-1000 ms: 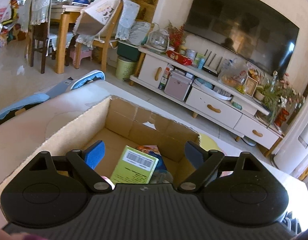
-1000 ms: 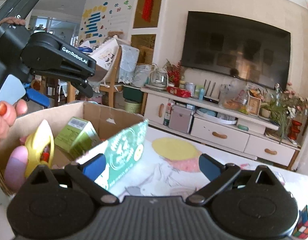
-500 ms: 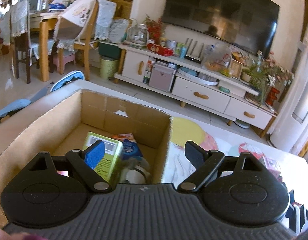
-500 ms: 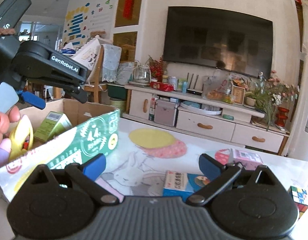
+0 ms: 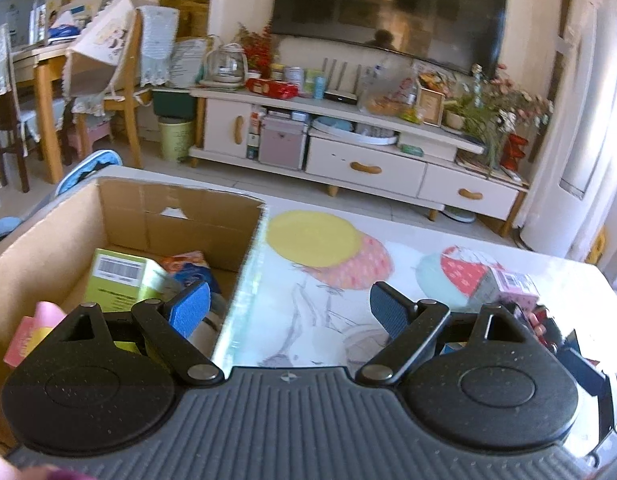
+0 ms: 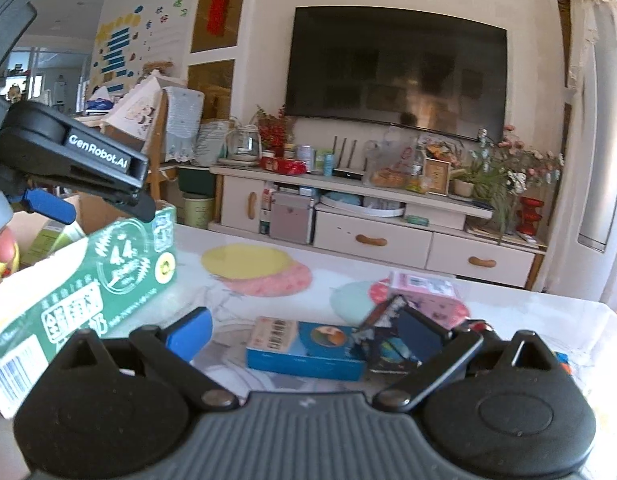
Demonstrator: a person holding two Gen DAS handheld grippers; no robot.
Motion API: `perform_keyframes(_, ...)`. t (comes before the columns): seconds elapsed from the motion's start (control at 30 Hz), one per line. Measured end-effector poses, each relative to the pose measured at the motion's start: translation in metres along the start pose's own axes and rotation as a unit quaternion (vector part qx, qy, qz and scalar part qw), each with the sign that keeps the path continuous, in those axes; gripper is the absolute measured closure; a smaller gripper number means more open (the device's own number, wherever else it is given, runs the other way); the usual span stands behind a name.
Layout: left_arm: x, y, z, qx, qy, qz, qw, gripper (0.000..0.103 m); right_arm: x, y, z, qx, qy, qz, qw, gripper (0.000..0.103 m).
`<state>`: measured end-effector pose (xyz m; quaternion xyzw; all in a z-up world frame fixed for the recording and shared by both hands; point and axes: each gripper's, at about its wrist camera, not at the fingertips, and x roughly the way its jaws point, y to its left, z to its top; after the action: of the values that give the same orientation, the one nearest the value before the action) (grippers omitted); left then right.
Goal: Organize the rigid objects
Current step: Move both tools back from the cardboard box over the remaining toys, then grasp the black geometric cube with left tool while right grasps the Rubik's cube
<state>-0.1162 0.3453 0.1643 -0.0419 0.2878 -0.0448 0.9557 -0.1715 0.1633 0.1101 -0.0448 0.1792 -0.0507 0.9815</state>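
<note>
An open cardboard box stands at the table's left and holds a green carton and other packs. My left gripper is open and empty, above the box's right wall. It also shows in the right wrist view. My right gripper is open and empty above the table. Below it lie a blue box, a dark pack and a pink box. The pink box also shows in the left wrist view.
The box's outer side is green and white print. The table has a cartoon cloth. A TV cabinet stands behind, chairs at the far left. A hand holds something yellow at the left edge.
Both grippers have swung right, away from the box interior toward the table. The blue, dark and pink boxes have come into the right wrist view.
</note>
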Motion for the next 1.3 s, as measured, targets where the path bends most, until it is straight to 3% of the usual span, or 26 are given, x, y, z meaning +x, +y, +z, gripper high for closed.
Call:
perform_keyframes(0.37,0.008,-0.025,-0.011,0.051,0.011,-0.049,0.9974,0.0,-0.004,-0.049,-0.008,0.014,0.001,-0.062,0.998,0.004)
perform_keyframes(0.8,0.023,-0.06,-0.029,0.109,0.022,-0.111,0.9875,0.0,0.002,-0.126,-0.024,0.076,0.033,-0.143,0.986,0.004)
perform_keyframes(1.13,0.047,-0.097,-0.043,0.142,0.027,-0.142,0.9791,0.0,0.02,-0.152,-0.037,0.102,0.078,-0.135,0.983,0.004)
perform_keyframes(1.3,0.058,-0.118,-0.045,0.159,0.01,-0.153,0.9752,0.0,0.026,-0.162,-0.041,0.104,0.096,-0.135,0.981,0.004)
